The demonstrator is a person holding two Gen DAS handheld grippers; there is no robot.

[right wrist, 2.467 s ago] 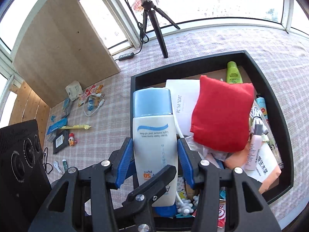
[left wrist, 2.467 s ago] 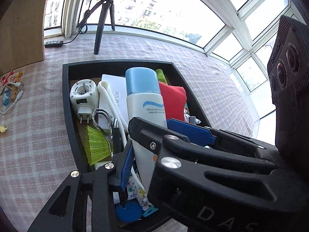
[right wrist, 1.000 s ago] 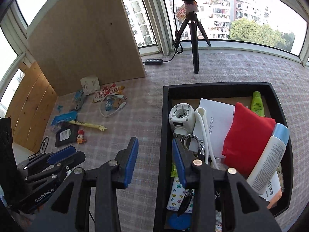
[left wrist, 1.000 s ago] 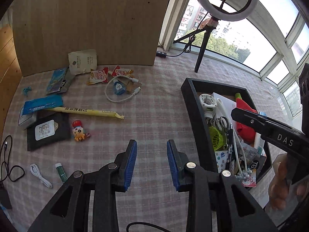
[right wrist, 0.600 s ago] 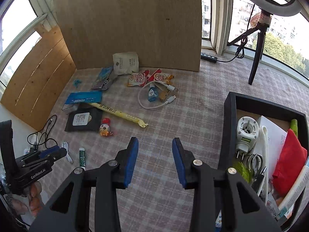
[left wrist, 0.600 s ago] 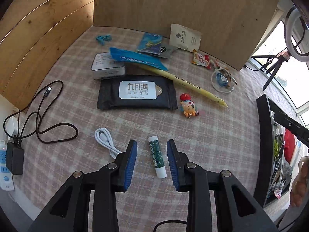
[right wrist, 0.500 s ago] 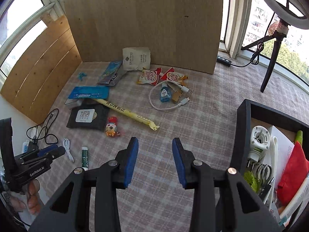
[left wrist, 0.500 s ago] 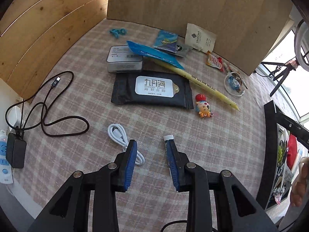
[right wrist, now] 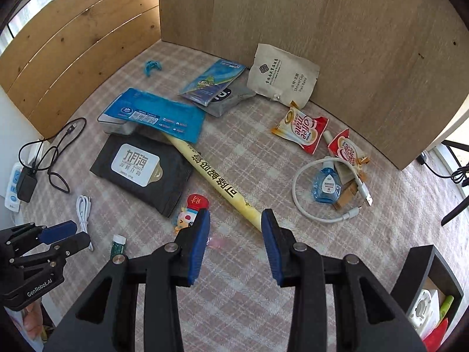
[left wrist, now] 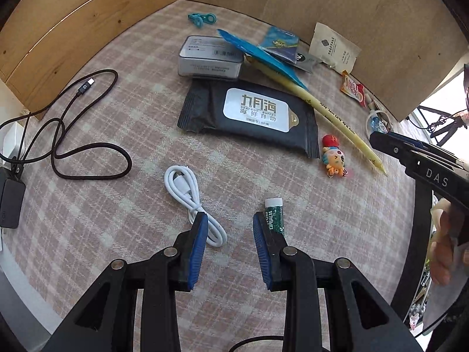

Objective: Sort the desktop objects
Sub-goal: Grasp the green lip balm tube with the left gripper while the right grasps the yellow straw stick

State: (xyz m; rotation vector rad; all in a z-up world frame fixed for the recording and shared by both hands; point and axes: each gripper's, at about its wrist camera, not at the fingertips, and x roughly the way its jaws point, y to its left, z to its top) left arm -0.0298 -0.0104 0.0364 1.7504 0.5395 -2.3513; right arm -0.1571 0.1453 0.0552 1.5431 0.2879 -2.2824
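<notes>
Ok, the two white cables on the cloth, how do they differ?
The white cable by the left gripper is folded into a tight narrow bundle; the white cable around the eye-drop bottle lies spread in an open loop. The bundle's plugs are tucked in, while the loop's plugs stick out at its ends. Both are short, white and lie loose on the checked cloth.

Green lip-balm tube (left wrist: 274, 216) lies flat beside coiled white cable (left wrist: 190, 196).

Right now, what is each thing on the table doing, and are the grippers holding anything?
Left hand-held gripper: open, empty.
Right hand-held gripper: open, empty.
Green lip balm tube: capped, lying flat beside the left gripper's right finger.
White cable: coiled, lying loose.
Black wipes pack: lying flat, flap closed.
Long yellow packet: lying flat, its tip between the right gripper's fingers.
Cartoon toy figure: lying down.
</notes>
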